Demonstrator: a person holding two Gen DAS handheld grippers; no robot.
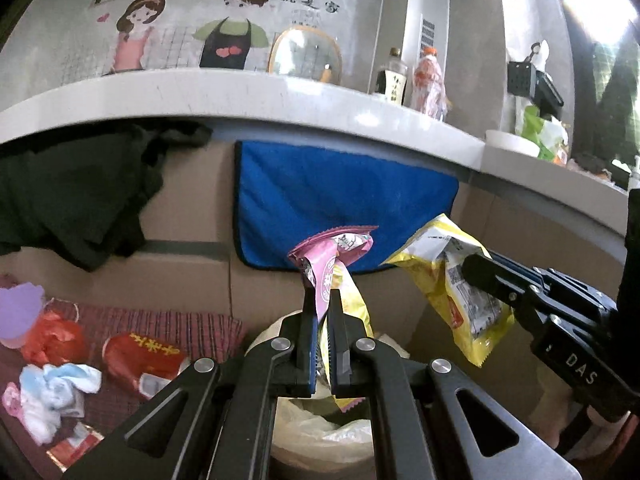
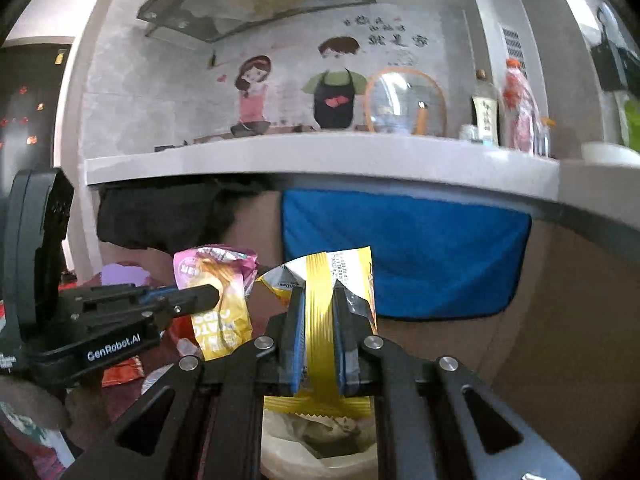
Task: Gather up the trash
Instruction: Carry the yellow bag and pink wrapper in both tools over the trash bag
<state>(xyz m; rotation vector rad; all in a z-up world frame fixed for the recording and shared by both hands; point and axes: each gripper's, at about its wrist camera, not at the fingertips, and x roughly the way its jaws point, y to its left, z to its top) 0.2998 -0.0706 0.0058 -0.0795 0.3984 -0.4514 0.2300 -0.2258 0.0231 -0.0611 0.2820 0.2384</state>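
Observation:
My left gripper [image 1: 323, 300] is shut on a pink and yellow snack wrapper [image 1: 332, 256] and holds it upright above a white bin with a plastic liner [image 1: 320, 436]. My right gripper [image 2: 319, 296] is shut on a yellow and white snack wrapper [image 2: 320, 320], also above the bin [image 2: 320, 456]. The right gripper [image 1: 480, 276] with its yellow wrapper [image 1: 448, 280] shows at the right of the left wrist view. The left gripper [image 2: 208, 294] with its pink wrapper [image 2: 216, 280] shows at the left of the right wrist view.
A blue towel [image 1: 340, 200] and dark cloth [image 1: 72, 188] hang below a white counter edge [image 1: 240, 92]. Bottles [image 1: 430, 80] and a mirror [image 1: 306, 56] stand on the counter. Red packets [image 1: 140, 356], crumpled tissue [image 1: 52, 396] and a purple cup [image 1: 18, 312] lie at lower left.

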